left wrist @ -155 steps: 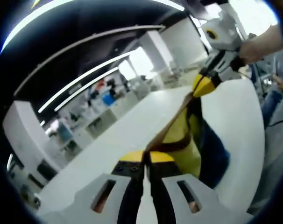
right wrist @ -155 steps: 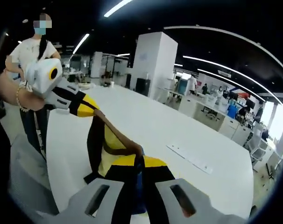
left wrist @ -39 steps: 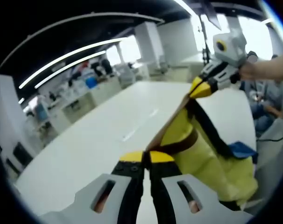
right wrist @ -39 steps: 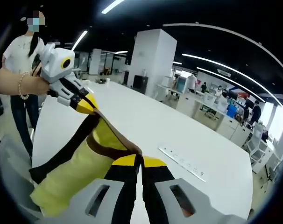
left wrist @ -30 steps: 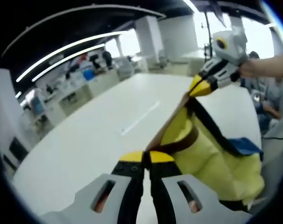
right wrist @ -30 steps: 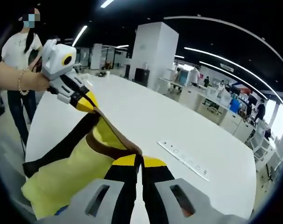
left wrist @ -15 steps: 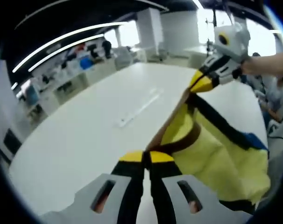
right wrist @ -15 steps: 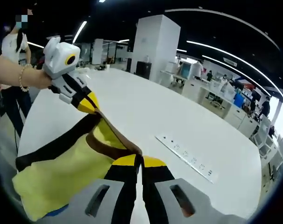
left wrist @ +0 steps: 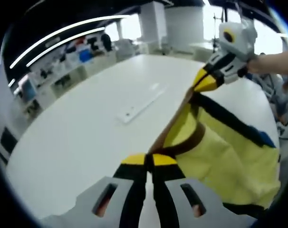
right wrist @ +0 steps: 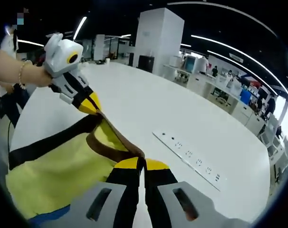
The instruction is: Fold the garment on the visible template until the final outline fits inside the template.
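Hanging above the white tabletop [left wrist: 87,128], the yellow garment [left wrist: 220,152] is stretched between both tools: the left hand-held gripper [left wrist: 149,160] is clenched on its brown collar edge, the right hand-held gripper [right wrist: 143,164] likewise. A power strip [right wrist: 189,159] lies at 2 o'clock, apart.

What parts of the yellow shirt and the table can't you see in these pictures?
- Garment: its lower part runs off the edge of the left gripper view.
- Template: none can be made out on the white table in either view.
- Garment's gripped edge: hidden inside the shut left tool and right tool.
- Power strip: sockets too small to count.
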A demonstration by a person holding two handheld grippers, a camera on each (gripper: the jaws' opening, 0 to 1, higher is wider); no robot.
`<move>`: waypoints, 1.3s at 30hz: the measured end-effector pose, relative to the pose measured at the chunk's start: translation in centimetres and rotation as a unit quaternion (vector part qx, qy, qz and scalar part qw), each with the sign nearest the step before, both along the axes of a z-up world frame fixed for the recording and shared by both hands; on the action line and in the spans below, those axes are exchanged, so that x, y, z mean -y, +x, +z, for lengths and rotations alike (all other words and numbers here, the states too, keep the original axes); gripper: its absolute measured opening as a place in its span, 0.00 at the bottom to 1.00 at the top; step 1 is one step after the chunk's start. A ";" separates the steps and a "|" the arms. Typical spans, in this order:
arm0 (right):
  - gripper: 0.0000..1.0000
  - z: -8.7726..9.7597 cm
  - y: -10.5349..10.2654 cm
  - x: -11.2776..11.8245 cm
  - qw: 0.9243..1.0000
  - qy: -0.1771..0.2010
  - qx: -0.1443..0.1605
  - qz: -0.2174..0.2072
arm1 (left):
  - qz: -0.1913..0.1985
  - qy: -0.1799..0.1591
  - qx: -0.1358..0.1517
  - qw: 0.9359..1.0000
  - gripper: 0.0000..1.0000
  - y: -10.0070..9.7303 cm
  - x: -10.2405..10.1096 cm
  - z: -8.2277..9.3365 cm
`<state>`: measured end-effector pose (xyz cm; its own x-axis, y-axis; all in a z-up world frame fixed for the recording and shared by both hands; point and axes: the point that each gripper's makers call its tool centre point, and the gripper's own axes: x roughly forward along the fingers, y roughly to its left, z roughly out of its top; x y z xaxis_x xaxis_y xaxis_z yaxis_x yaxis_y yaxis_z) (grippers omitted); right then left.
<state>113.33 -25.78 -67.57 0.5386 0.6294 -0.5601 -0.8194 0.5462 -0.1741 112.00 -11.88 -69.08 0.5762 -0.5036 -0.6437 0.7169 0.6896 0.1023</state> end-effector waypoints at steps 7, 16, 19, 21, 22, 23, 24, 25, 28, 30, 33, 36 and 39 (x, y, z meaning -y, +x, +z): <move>0.03 -1.6 1.6 0.2 1.000 0.000 -0.015 -0.010 | -0.001 0.005 -0.013 1.000 0.00 1.3 0.3 -1.0; 0.03 -3.2 3.3 0.4 0.999 -0.007 -0.027 -0.020 | 0.005 0.008 -0.036 0.999 0.00 3.0 0.6 -2.5; 0.03 -3.7 3.8 0.4 0.999 -0.008 -0.030 -0.023 | 0.004 0.015 -0.041 0.999 0.00 3.7 0.6 -3.0; 0.03 -4.1 4.2 0.4 0.999 -0.009 -0.032 -0.024 | 0.001 0.024 -0.044 0.999 0.00 4.0 0.5 -3.4; 0.03 -4.2 4.3 0.4 0.999 -0.009 -0.033 -0.024 | 0.002 0.025 -0.046 0.999 0.00 4.2 0.5 -3.5; 0.03 -4.3 4.5 0.3 0.999 -0.011 -0.034 -0.024 | 0.003 0.026 -0.049 0.998 0.00 4.5 0.5 -3.7; 0.03 -4.4 4.7 0.3 0.999 -0.012 -0.034 -0.025 | 0.002 0.028 -0.051 0.998 0.00 4.6 0.5 -3.9; 0.03 -4.5 4.8 0.3 0.999 -0.012 -0.035 -0.025 | 0.000 0.031 -0.052 0.998 0.00 4.7 0.4 -4.0; 0.03 -5.0 5.3 0.3 0.999 -0.017 -0.037 -0.024 | -0.006 0.042 -0.054 0.998 0.00 5.1 0.5 -4.4; 0.03 -5.5 5.7 0.3 0.999 -0.023 -0.040 -0.025 | -0.006 0.042 -0.057 0.997 0.00 5.5 0.5 -4.7; 0.03 -5.7 6.0 0.4 0.998 -0.022 -0.042 -0.030 | 0.011 0.027 -0.068 0.997 0.00 6.0 0.4 -5.1; 0.03 -6.1 6.4 0.4 0.998 -0.022 -0.046 -0.033 | 0.018 0.028 -0.071 0.997 0.00 6.5 0.4 -5.6; 0.03 -6.9 6.5 0.5 0.998 -0.026 -0.053 -0.035 | 0.014 0.043 -0.069 0.997 0.00 6.4 0.7 -6.1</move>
